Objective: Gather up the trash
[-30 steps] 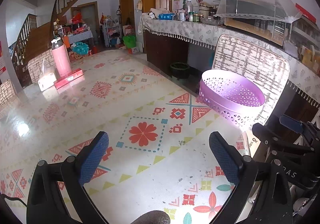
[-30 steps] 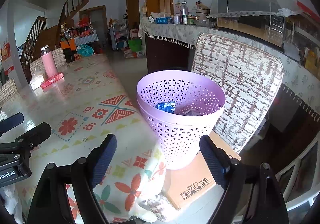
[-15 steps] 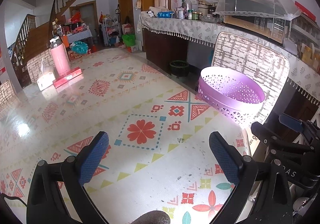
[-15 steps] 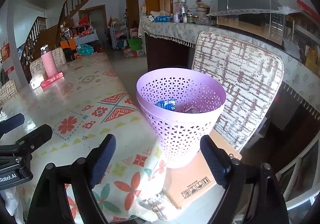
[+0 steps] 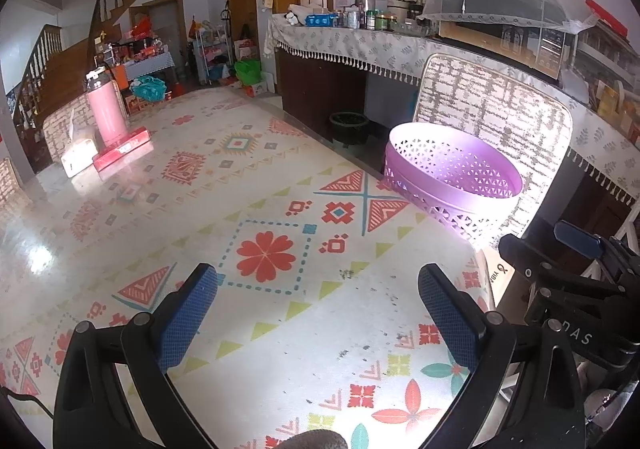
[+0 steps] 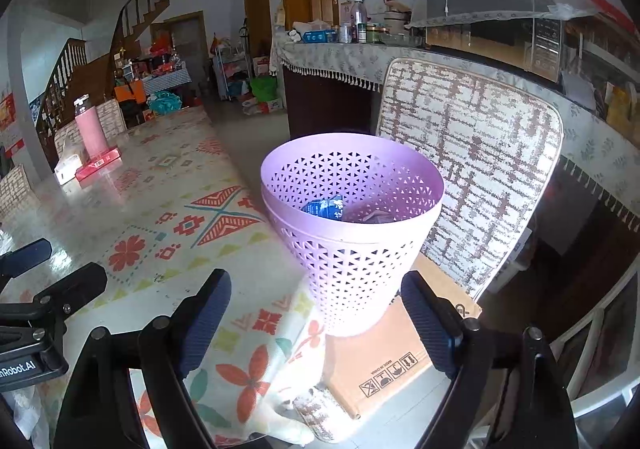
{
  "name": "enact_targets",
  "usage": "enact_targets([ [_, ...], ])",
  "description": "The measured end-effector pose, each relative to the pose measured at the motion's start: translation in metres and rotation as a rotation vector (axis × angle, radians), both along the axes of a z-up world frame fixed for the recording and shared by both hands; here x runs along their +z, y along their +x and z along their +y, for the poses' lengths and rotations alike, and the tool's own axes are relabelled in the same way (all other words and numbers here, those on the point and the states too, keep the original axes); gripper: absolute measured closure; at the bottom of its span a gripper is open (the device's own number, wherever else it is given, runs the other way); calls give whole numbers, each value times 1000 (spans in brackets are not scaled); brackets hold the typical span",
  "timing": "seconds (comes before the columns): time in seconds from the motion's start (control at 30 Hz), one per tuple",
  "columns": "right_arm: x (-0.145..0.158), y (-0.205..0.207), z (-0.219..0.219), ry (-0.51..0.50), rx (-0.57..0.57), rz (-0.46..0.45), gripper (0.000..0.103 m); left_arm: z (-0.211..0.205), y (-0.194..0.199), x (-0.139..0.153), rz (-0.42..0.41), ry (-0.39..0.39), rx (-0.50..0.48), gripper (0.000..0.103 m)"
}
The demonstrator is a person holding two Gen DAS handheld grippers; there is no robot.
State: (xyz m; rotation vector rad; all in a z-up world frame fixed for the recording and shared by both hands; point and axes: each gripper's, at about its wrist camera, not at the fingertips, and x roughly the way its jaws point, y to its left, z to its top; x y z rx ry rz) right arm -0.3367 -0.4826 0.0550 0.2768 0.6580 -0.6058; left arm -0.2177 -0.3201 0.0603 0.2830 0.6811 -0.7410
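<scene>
A purple perforated waste basket (image 6: 352, 225) stands on a cardboard box (image 6: 384, 353) beside the table's right edge, in front of a patterned chair. Inside it lie a blue wrapper (image 6: 324, 207) and some grey trash. The basket also shows in the left wrist view (image 5: 452, 177) at the right. My right gripper (image 6: 316, 313) is open and empty, just in front of the basket. My left gripper (image 5: 316, 301) is open and empty above the patterned tablecloth (image 5: 264, 249), with nothing between its fingers.
A pink thermos (image 5: 105, 109), a red box (image 5: 122, 149) and a tissue box (image 5: 78, 157) stand at the table's far left. The chair back (image 6: 472, 185) rises behind the basket. A cluttered counter (image 5: 360, 37) runs along the back right.
Both views shifted only slightly; the basket sits a little lower and closer in the right wrist view. Both grippers stay open and empty.
</scene>
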Motion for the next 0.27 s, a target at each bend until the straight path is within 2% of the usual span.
enact_targets([
  [0.27, 0, -4, -5, 15, -12, 0, 12, -2, 0, 1, 19, -7, -13, 3],
])
